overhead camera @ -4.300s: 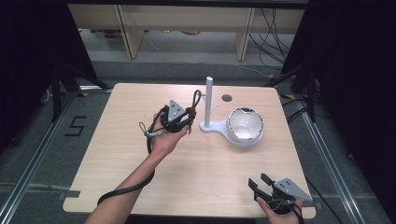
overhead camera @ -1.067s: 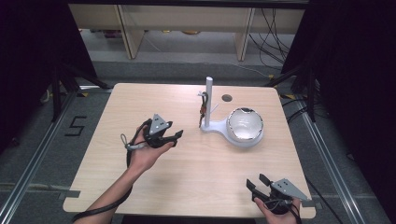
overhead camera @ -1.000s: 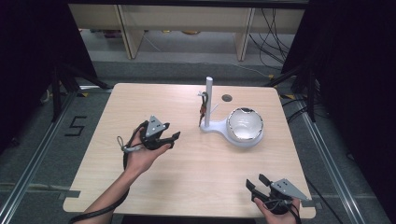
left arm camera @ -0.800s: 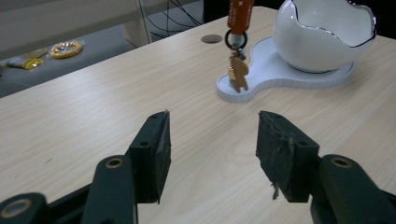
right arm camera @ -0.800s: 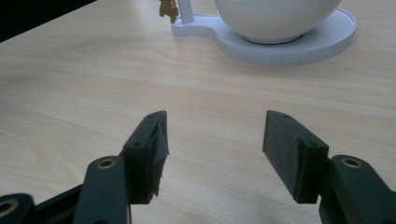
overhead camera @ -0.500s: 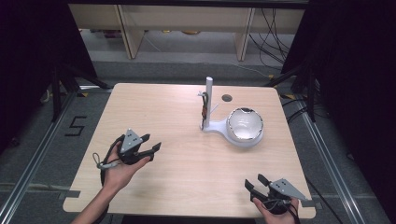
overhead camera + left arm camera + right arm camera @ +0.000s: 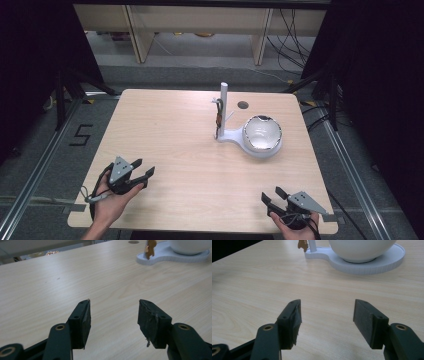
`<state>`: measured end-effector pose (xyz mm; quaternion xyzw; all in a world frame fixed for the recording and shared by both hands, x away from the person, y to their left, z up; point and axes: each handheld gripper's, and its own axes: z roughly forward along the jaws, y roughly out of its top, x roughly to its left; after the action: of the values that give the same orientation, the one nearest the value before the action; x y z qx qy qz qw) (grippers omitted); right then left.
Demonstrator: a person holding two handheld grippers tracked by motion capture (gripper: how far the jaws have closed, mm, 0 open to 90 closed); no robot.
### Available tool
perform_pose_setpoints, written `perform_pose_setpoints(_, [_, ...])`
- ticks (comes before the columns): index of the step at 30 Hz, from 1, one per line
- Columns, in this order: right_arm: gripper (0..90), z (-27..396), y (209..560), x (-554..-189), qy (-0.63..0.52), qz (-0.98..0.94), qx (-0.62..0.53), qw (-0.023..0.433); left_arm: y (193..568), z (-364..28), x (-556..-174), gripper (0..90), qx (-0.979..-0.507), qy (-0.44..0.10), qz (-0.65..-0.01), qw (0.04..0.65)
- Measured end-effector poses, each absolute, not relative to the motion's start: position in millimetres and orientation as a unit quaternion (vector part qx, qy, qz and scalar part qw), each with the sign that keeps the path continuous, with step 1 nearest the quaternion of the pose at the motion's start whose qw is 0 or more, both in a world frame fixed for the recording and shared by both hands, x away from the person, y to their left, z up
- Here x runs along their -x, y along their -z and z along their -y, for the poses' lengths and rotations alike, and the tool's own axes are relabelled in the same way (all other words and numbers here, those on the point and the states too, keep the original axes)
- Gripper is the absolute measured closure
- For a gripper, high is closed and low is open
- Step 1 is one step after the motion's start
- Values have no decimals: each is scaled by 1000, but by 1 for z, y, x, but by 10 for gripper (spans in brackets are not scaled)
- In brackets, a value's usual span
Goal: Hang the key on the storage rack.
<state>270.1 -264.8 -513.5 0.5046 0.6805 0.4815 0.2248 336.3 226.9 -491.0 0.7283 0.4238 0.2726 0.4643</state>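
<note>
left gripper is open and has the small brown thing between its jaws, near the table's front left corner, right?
Not quite: the left gripper is open near the front left corner, but its jaws are empty. The small brown thing hangs on the white stand, as the high view shows.

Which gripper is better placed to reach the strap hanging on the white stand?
Probably the left gripper: open and empty, with bare table up to the strap. The right gripper is open too, but the bowl stands partly in its way.

Matt pale wood-grain table (image 7: 175,130), glossy white bowl (image 7: 262,136), ribbed white plastic stand (image 7: 377,265).
</note>
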Motion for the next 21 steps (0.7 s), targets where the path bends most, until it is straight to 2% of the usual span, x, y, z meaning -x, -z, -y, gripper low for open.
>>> perform_pose_setpoints(12, [400,264,515,-272,-482,-683,-498,230,522,-250,-319,433,-709,-292,-441,465])
perform_pose_setpoints(21, [399,264,516,-271,-482,-685,-497,228,523,-253,-318,417,-694,-302,-446,478])
